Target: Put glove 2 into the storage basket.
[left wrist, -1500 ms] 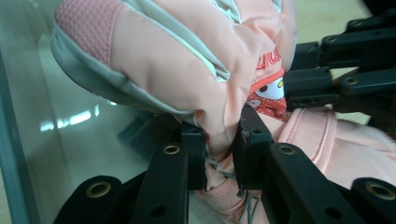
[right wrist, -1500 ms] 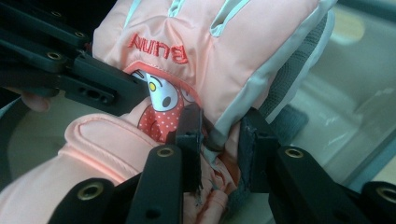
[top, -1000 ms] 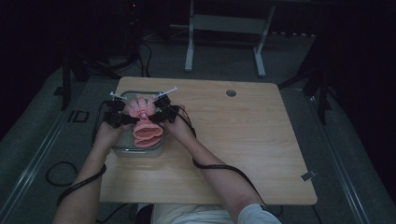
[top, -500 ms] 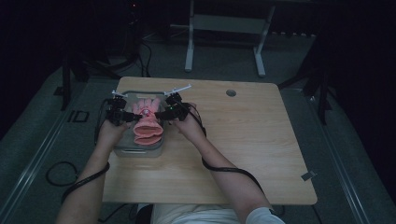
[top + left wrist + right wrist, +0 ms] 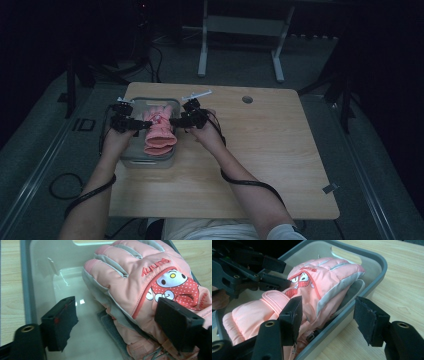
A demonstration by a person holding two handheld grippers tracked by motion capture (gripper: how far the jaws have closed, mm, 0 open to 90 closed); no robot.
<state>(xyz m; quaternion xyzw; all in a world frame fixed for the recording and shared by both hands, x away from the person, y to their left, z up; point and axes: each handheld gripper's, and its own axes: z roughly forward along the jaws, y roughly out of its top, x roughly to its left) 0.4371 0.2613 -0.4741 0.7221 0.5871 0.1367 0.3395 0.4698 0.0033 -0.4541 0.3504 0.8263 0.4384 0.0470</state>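
A pink glove with a cartoon patch lies in a translucent grey bin at the table's left. In the left gripper view the glove lies fingers away from me, with more pink and grey fabric under it. My left gripper hangs at the glove's left; its jaws have just been opening and now stand open, one jaw over the cuff, the other apart above the bin floor. My right gripper hovers at the glove's right, its jaws also just opened and open, straddling the bin's wall without touching the glove.
The bin stands on a wooden table with a round hole near its far edge. A cable trails from the right gripper along the forearm. Beyond the table, metal stand legs rise from a dark floor.
The left gripper's jaws have opened and let go of the glove. The right gripper has drawn back to the right and slightly up, its jaws wider. The glove rests in the bin.
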